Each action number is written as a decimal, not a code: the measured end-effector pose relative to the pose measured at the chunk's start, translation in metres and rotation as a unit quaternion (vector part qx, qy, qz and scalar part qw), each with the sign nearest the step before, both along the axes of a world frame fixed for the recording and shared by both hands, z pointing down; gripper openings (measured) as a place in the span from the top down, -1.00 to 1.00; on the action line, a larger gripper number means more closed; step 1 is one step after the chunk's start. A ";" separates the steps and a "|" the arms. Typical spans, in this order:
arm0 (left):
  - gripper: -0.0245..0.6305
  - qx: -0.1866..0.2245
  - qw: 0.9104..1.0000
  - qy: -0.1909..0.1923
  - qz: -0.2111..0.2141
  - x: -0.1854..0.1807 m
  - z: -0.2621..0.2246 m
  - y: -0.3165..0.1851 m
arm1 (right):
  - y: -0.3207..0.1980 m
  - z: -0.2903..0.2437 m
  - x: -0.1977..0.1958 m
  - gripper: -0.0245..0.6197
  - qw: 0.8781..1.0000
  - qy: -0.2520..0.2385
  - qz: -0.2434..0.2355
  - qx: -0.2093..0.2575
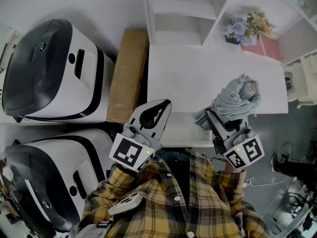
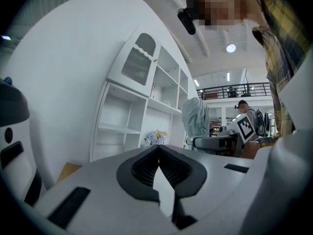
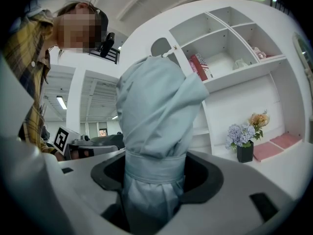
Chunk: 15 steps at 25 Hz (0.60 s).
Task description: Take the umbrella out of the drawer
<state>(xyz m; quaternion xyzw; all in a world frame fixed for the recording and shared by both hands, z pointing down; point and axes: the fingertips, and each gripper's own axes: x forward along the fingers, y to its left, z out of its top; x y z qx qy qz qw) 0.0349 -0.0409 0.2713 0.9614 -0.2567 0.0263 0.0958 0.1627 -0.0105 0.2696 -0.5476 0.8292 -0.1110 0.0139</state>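
Observation:
A folded pale grey-blue umbrella (image 1: 237, 97) stands upright above the white cabinet top (image 1: 188, 73), with my right gripper (image 1: 214, 116) shut on its lower part. In the right gripper view the umbrella (image 3: 156, 111) fills the middle, its strap band pinched between the jaws of that gripper (image 3: 154, 173). My left gripper (image 1: 165, 105) hovers at the cabinet's front edge, to the left of the umbrella, shut on nothing. Seen from the left gripper view, its jaws (image 2: 158, 150) meet at the tips, and the umbrella (image 2: 195, 116) shows to the right. No drawer can be made out.
Two white-and-black machines (image 1: 49, 68) (image 1: 44, 182) stand at the left, beside a cardboard box (image 1: 128, 73). A white shelf unit (image 1: 183, 14) rises behind the cabinet top. A pot of flowers (image 1: 245, 28) and a pink book (image 1: 270, 47) sit at the back right.

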 end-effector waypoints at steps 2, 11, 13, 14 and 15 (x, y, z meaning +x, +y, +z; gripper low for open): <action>0.86 0.000 1.000 -0.001 0.000 0.001 0.000 0.001 | 0.000 0.000 0.000 -0.03 1.000 -0.001 -0.001 0.000; 0.86 -0.004 1.000 -0.004 0.002 0.002 0.001 -0.002 | -0.002 0.002 0.000 -0.03 1.000 -0.013 -0.005 -0.008; 0.86 -0.003 1.000 -0.004 0.003 0.003 0.000 -0.002 | -0.002 0.003 0.000 -0.03 1.000 -0.014 -0.006 -0.007; 0.86 -0.002 1.000 -0.004 0.005 0.004 0.000 -0.002 | -0.002 0.003 0.000 -0.03 1.000 -0.014 -0.006 -0.007; 0.86 -0.003 1.000 -0.004 0.006 0.004 0.000 -0.002 | -0.002 0.003 0.000 -0.03 1.000 -0.014 -0.006 -0.008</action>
